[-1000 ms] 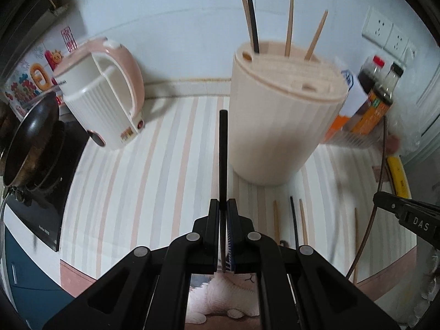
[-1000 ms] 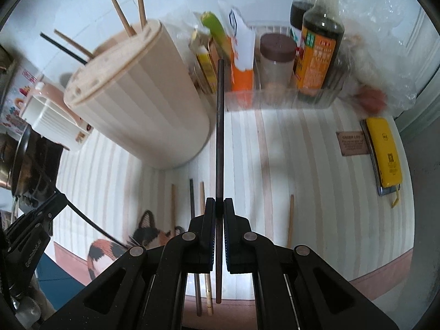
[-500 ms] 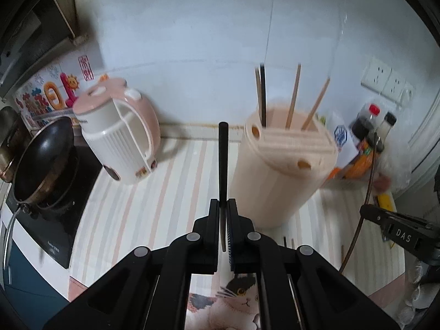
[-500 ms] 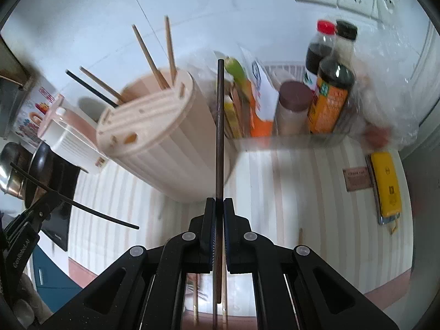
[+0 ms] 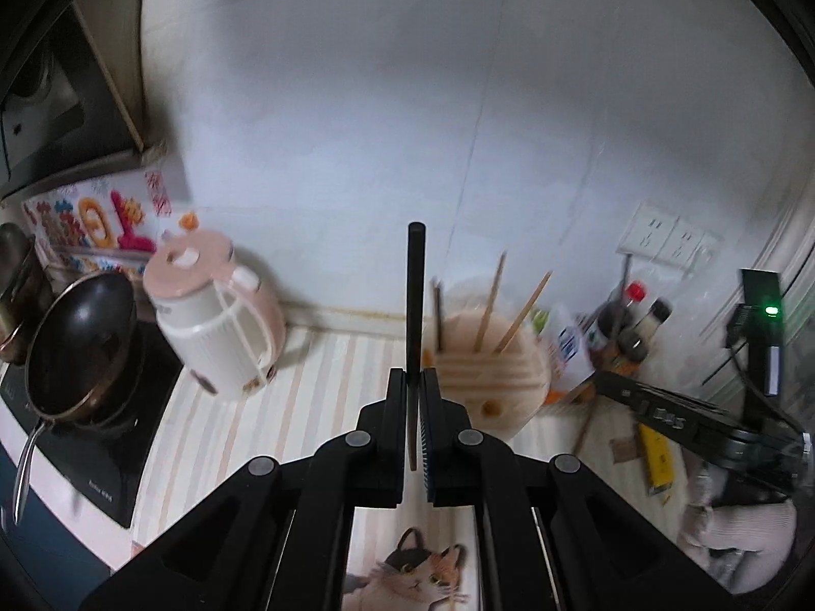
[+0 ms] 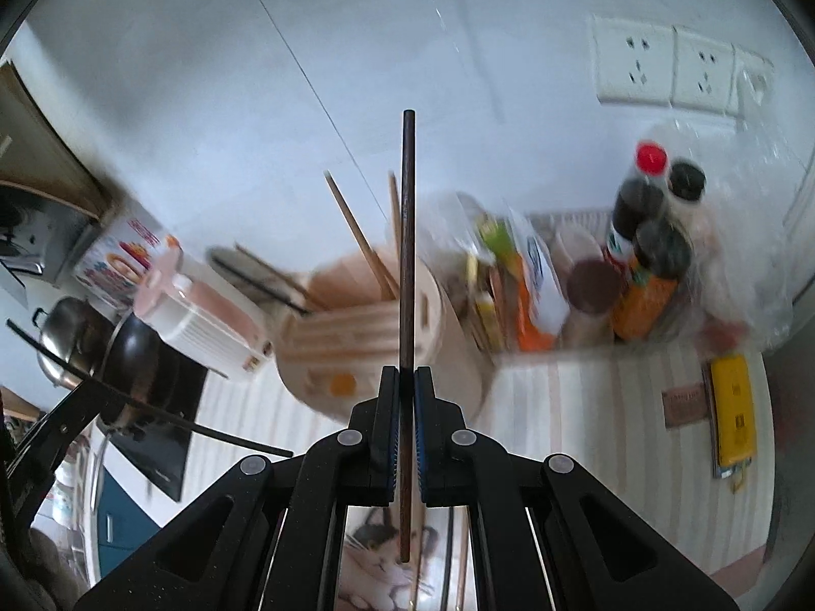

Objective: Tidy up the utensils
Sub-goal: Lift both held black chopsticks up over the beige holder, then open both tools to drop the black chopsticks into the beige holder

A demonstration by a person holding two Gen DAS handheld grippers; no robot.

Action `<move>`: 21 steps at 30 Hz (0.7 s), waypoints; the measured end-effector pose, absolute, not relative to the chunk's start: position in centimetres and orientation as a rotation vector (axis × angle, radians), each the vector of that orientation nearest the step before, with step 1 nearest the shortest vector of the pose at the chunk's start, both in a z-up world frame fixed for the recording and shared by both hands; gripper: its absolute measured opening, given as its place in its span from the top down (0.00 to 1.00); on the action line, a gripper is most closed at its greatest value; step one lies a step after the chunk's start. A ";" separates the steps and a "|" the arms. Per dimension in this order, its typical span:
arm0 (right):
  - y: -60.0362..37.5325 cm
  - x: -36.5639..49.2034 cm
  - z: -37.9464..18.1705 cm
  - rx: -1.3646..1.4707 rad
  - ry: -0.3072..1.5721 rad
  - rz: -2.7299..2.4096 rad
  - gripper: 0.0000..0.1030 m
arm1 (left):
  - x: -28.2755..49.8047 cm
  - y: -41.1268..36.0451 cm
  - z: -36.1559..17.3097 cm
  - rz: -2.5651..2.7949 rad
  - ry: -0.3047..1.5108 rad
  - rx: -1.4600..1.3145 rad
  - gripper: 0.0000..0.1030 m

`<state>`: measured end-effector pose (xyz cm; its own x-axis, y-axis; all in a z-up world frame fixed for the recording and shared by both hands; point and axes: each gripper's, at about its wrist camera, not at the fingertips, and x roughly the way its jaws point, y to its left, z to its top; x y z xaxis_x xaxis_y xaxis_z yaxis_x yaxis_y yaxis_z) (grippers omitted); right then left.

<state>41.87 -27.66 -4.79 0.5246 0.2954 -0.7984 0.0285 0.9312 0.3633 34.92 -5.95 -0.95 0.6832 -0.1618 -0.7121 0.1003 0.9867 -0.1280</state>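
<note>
Left gripper (image 5: pixel 413 382): jaws clamped on a black chopstick (image 5: pixel 415 295), which stands straight up between the pads, its blunt end high against the white wall.

Right gripper (image 6: pixel 402 382): jaws clamped on a brown chopstick (image 6: pixel 407 234), also running straight up along the fingers, with a short tail below the pads.

Holder (image 5: pixel 491 371): round, beige, slotted top, on the striped counter (image 5: pixel 285 407) below and just beyond both grippers. Several wooden chopsticks (image 5: pixel 491 305) stick out of its top at a slant. Both views are blurred around it.

In the right wrist view the left gripper (image 6: pixel 81 397) shows at the left edge, its black chopstick pointing across towards lower centre.

Around: pink kettle (image 5: pixel 219 326) left of the holder, black pan (image 5: pixel 76 341) on the hob further left, sauce bottles (image 6: pixel 647 254) in a tray to the right, yellow item (image 6: pixel 731 412) flat on the counter by the right edge.
</note>
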 end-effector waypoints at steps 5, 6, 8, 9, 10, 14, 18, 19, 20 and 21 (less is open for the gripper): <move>-27.6 44.3 -1.7 0.353 0.947 0.181 0.95 | 36.0 -7.2 2.6 -0.201 0.742 -0.087 0.98; -27.7 44.8 -1.1 0.356 0.931 0.181 0.95 | 36.3 -7.4 3.1 -0.207 0.735 -0.089 0.98; -28.0 45.9 0.0 0.362 0.898 0.174 0.95 | 37.3 -7.9 4.0 -0.230 0.723 -0.097 0.98; -28.1 46.4 0.4 0.366 0.881 0.166 0.95 | 37.7 -8.0 4.3 -0.235 0.720 -0.101 0.98; -28.3 47.1 1.0 0.373 0.854 0.153 0.95 | 38.4 -8.2 4.5 -0.239 0.716 -0.099 0.98; -28.7 49.4 1.9 0.385 0.789 0.114 0.95 | 41.0 -9.1 4.5 -0.243 0.726 -0.078 0.98; -28.5 51.5 1.4 0.382 0.752 0.084 0.95 | 44.0 -9.8 2.6 -0.232 0.780 -0.063 0.98; -28.2 52.0 1.0 0.379 0.746 0.083 0.95 | 44.7 -9.9 1.8 -0.234 0.801 -0.062 0.98; -28.0 52.3 0.8 0.375 0.736 0.077 0.95 | 45.3 -10.0 1.2 -0.227 0.814 -0.061 0.97; -27.7 52.5 0.4 0.366 0.722 0.070 0.95 | 45.7 -10.1 0.7 -0.223 0.826 -0.056 0.97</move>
